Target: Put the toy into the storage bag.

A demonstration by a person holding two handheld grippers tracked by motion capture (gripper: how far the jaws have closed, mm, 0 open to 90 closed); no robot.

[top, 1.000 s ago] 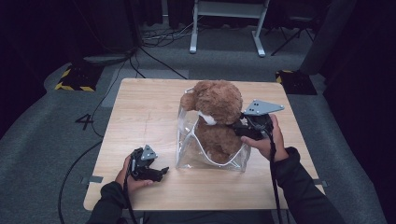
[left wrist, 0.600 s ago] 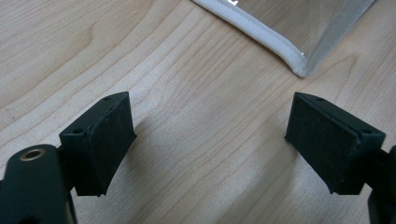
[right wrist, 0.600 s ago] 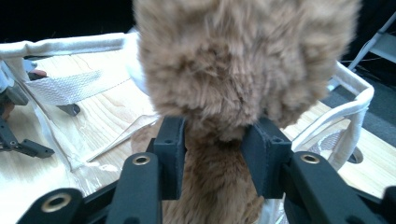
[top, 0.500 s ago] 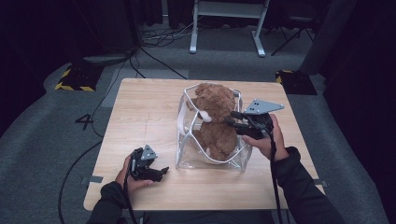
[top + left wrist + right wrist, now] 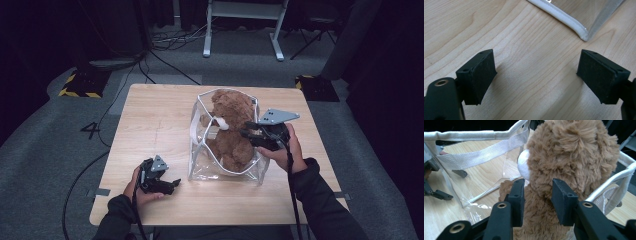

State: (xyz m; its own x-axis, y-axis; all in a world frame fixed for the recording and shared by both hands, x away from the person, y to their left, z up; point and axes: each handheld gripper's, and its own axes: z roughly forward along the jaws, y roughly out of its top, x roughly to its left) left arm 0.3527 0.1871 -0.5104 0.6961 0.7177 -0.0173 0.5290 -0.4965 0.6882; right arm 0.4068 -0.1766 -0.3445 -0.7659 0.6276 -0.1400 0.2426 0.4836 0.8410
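Observation:
A brown teddy bear [image 5: 232, 125] sits upright inside a clear plastic bag [image 5: 225, 172] with white trim and a white strap [image 5: 481, 155]. My right gripper [image 5: 251, 134] reaches over the bag's right rim. Its jaws have just been closing, and the pads [image 5: 517, 195] now press into the fur at the bear's [image 5: 571, 152] neck. Left of the bag, my left gripper [image 5: 172, 184] rests low over the wooden table [image 5: 150, 115], jaws wide apart with nothing between them. In the left gripper view the bag's white-edged bottom corner [image 5: 574, 27] lies just beyond the left gripper [image 5: 536, 75].
The bag stands on the right half of the table, close to the near edge. Bare wood lies to its left and behind it. Cables trail from both grippers off the table's near edge. A white frame stands on the grey floor beyond the table.
The right gripper has lowered the bear, whose head stood above the bag's rim a second ago, down into the bag. The left gripper has not moved.

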